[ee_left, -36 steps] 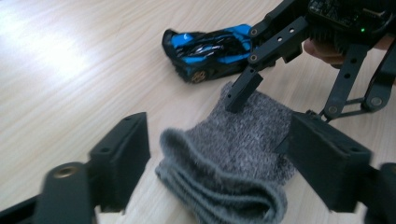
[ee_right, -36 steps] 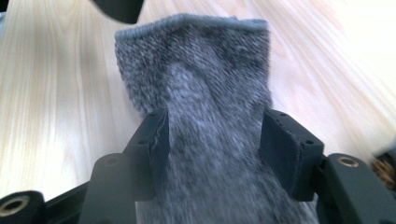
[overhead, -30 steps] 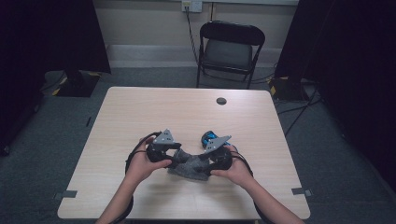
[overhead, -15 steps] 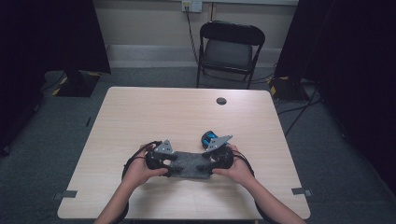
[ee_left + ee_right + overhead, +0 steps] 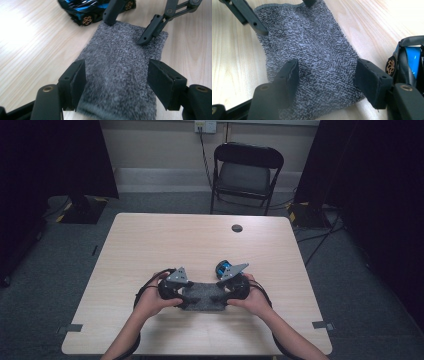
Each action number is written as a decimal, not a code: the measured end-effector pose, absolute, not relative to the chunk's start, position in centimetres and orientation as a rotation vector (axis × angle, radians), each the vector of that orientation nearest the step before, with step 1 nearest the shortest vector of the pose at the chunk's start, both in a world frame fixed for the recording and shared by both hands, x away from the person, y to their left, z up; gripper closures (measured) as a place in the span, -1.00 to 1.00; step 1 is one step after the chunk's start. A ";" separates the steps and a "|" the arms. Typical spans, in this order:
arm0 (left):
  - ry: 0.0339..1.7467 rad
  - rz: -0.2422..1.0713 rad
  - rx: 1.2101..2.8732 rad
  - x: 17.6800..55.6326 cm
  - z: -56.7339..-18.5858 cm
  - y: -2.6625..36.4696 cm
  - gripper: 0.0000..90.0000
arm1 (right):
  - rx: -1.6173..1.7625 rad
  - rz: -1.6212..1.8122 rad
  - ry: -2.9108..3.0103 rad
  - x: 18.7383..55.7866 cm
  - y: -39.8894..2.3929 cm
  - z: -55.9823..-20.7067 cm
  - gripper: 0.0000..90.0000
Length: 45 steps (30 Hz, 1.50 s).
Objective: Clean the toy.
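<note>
The grey cloth (image 5: 204, 296) lies flat on the desk (image 5: 150, 240) just beside the blue toy car (image 5: 223, 267), both grippers' fingers (image 5: 77, 80) (image 5: 288, 77) have just been opening astride its two ends, apparently releasing it; its underside stays hidden, the car is partly cut off.

We see a pale wood-grain tabletop (image 5: 150, 245). A grey folded cloth (image 5: 205, 296) lies flat on it near the front edge, a blue and black toy car (image 5: 223, 268) just behind the cloth, and a small dark round disc (image 5: 237, 228) well apart, toward the far edge.
</note>
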State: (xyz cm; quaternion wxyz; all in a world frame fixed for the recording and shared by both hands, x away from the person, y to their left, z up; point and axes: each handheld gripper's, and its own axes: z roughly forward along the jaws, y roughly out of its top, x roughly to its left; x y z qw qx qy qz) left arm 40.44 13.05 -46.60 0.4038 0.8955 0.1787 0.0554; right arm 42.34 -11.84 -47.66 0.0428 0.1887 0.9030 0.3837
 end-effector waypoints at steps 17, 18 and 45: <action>0.444 0.154 2.309 39.9 -48.9 13.0 -0.03 | 0.777 1.155 2.568 45.8 -16.1 -44.8 -0.61; 0.453 0.147 2.303 39.8 -49.0 13.0 0.05 | 0.803 1.130 2.556 46.4 -16.4 -44.9 -0.62; 0.559 0.114 2.279 39.6 -48.7 13.5 0.59 | 0.837 0.991 2.616 49.4 -13.3 -49.3 -0.52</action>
